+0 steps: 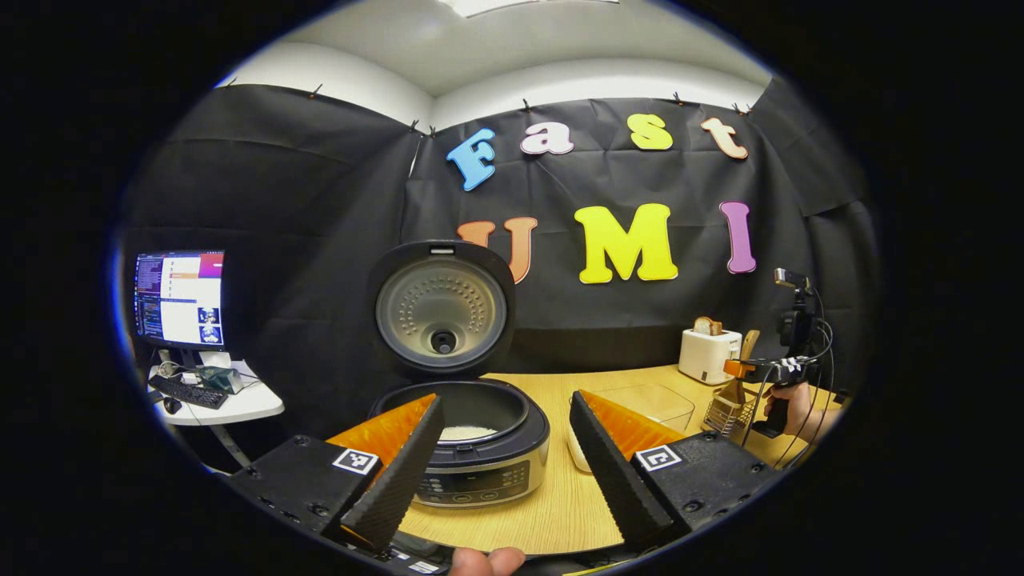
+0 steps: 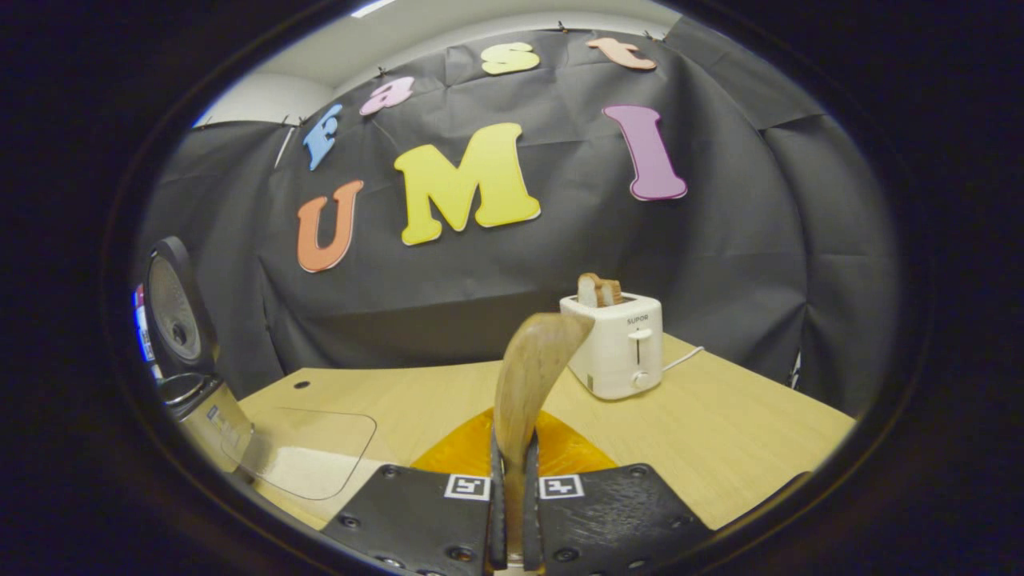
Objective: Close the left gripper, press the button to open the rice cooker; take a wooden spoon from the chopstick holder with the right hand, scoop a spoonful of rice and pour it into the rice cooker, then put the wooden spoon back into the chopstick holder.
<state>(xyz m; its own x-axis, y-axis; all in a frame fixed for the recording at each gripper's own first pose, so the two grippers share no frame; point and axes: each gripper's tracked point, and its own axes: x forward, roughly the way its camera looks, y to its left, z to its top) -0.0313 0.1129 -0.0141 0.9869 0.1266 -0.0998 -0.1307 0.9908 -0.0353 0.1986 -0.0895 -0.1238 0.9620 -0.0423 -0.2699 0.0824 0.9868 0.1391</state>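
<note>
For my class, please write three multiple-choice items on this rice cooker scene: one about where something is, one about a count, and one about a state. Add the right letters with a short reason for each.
1. Where does the toaster stand?
A. on the wooden table, near the black cloth wall
B. inside the rice cooker
C. on the floor

2. How many slices of bread stick out of the toaster?
A. none
B. one
C. four

3. What is the right gripper doing?
A. standing wide open
B. gripping the wooden spoon
C. gripping the rice cooker's lid

Answers:
1 A: it sits on the tabletop by the cloth.
2 B: a single slice shows in the slot.
3 B: both fingers press on the spoon's handle.
</note>
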